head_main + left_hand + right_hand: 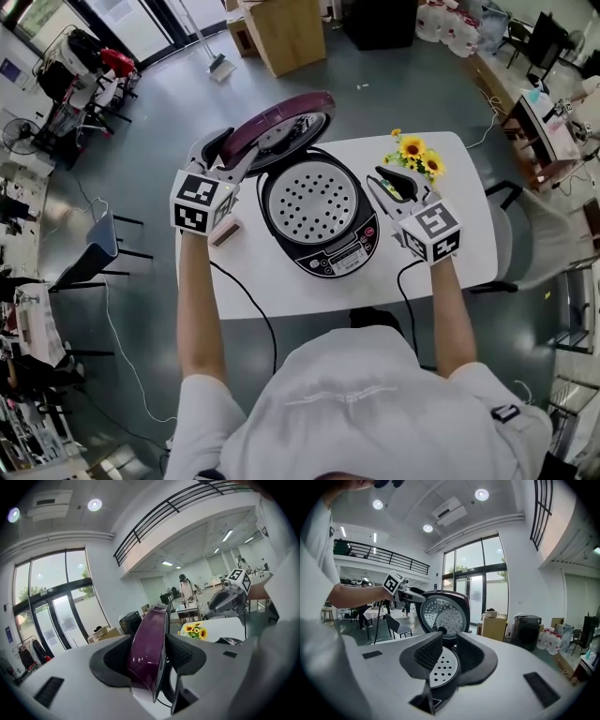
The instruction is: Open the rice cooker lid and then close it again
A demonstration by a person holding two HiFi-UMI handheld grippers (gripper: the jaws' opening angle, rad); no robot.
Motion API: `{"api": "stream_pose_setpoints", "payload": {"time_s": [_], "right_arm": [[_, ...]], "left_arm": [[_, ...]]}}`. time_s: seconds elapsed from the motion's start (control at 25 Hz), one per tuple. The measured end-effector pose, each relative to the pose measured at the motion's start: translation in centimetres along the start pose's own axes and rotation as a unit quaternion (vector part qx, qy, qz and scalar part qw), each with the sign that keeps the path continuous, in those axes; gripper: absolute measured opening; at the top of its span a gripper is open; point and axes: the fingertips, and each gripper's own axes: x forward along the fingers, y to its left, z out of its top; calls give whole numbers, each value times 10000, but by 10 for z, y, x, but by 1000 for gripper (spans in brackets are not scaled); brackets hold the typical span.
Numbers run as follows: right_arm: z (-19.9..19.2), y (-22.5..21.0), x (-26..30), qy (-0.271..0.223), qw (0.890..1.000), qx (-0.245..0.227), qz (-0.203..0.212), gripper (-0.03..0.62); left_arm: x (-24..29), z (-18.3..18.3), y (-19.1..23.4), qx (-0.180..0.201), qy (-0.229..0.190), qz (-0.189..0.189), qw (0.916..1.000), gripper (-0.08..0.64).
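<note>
A black rice cooker (319,211) stands on the white table (450,244), its perforated inner plate showing. Its maroon lid (277,127) stands raised at the back left, with the perforated underside facing the pot. My left gripper (225,148) is shut on the lid's rim. In the left gripper view the maroon rim (147,648) fills the gap between the pads. My right gripper (377,180) hovers at the cooker's right side, partly open with nothing in it. In the right gripper view the pot and lid (443,613) show through the gap of that gripper (449,651).
A bunch of sunflowers (417,155) lies on the table beyond my right gripper. A small wooden block (226,232) sits by the left hand. A black cable (248,309) hangs off the table's front edge. A chair (103,248) stands left, and a cardboard box (281,33) beyond.
</note>
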Motion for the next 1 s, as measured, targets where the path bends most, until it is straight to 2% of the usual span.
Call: {"api": "stream_pose_setpoints", "payload": {"time_s": [0.2,0.56,0.72,1.0], "right_arm": [[-12,14,-20,107,9998,-35,-155,107],[-21,39,-46,164,9991,24,-382,106],[-29,51,-58,216,9989,34,-409,106],[-41,64,-79,312,9982,47,-506,106]], "left_arm": [[-9,0,-21,102,-123,-118,9998,239],[-25,-2,-60,45,-328,-423,9986,239],[-29,-6,-78,44,-336,-612,9976,243],[-36,-12,-100,9,-338,-690,9970,250]]}}
